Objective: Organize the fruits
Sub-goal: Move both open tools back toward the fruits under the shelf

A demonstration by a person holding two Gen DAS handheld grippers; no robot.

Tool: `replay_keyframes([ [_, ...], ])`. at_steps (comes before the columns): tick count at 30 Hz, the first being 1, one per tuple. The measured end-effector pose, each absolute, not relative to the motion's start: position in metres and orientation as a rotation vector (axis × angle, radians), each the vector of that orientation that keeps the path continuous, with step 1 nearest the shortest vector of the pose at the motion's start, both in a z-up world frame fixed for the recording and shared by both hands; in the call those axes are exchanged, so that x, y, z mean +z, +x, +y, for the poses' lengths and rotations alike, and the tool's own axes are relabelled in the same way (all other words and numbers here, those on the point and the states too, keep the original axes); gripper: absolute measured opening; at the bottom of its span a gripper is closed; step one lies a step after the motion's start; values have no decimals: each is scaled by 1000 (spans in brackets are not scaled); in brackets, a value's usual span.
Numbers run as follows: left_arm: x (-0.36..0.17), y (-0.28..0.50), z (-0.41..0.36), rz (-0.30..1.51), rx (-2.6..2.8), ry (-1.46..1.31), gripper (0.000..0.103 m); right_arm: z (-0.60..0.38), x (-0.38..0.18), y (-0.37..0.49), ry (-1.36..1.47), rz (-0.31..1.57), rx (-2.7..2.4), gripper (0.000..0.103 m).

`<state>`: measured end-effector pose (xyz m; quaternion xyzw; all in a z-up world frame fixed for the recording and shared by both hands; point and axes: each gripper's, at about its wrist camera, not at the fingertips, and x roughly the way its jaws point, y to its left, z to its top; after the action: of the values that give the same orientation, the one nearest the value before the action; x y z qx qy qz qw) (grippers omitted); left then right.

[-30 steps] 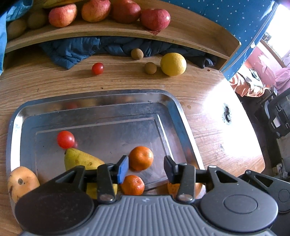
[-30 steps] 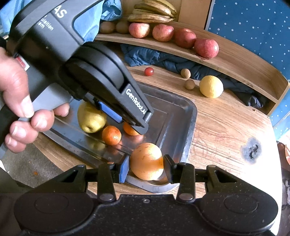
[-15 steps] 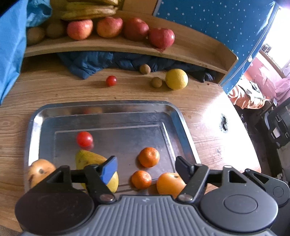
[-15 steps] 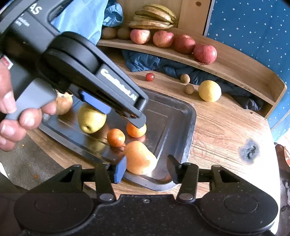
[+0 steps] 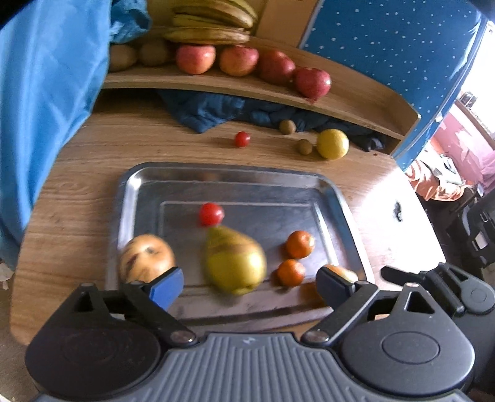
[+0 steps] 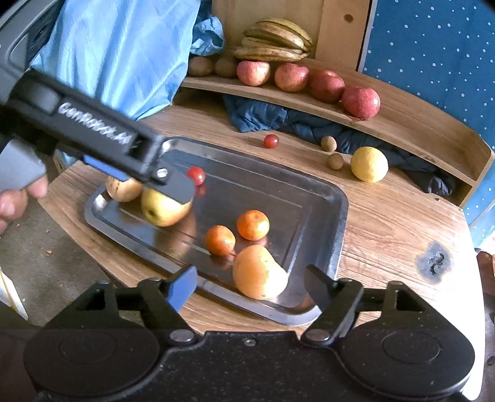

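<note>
- The left gripper is released, its fingers spread wide with nothing between them, above the near part of the metal tray. In the right wrist view it reaches in from the left, just over the pear.
- The right gripper is also released, fingers wide apart at the tray's near edge; the orange-yellow mango lies on the tray between the fingertips and slightly beyond, touched by neither.
- The yellow-green pear lies in the tray directly ahead of the left gripper, blurred in the left wrist view.
- A speckled tan fruit sits at the tray's left rim, just beside the left gripper's blue finger pad.
- Two tangerines rest close together in the tray's right part, near the mango.
- A cherry tomato sits in the tray just behind the pear.
- On the wooden desk beyond the tray lie another cherry tomato, two small brown fruits and a lemon.
- A dark blue cloth is bunched under the curved wooden shelf.
- The shelf carries four red apples, bananas and brown kiwi-like fruits.
</note>
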<state>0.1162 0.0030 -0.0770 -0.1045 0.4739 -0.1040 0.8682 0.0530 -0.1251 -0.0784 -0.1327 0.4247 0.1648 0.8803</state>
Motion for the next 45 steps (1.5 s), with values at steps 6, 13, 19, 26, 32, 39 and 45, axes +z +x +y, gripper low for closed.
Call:
replay_keyframes([
  [6, -85, 101, 19, 1042, -173, -197, 99, -118, -78, 53, -280, 891, 366, 92],
  [13, -96, 93, 32, 1089, -109, -170, 100, -113, -79, 54, -283, 896, 379, 98],
  [19, -97, 96, 39, 1108, -65, -153, 101, -109, -78, 57, -274, 889, 382, 101],
  [26, -95, 107, 48, 1112, -53, -134, 102, -105, -76, 64, -253, 873, 377, 102],
  [32, -90, 120, 52, 1108, -42, -125, 102, -103, -74, 76, -229, 860, 370, 102],
  [39, -82, 138, 56, 1089, -28, -119, 102, -100, -71, 97, -220, 840, 375, 102],
  [45, -78, 156, 60, 1075, -14, -120, 102, -97, -67, 118, -218, 826, 379, 102],
])
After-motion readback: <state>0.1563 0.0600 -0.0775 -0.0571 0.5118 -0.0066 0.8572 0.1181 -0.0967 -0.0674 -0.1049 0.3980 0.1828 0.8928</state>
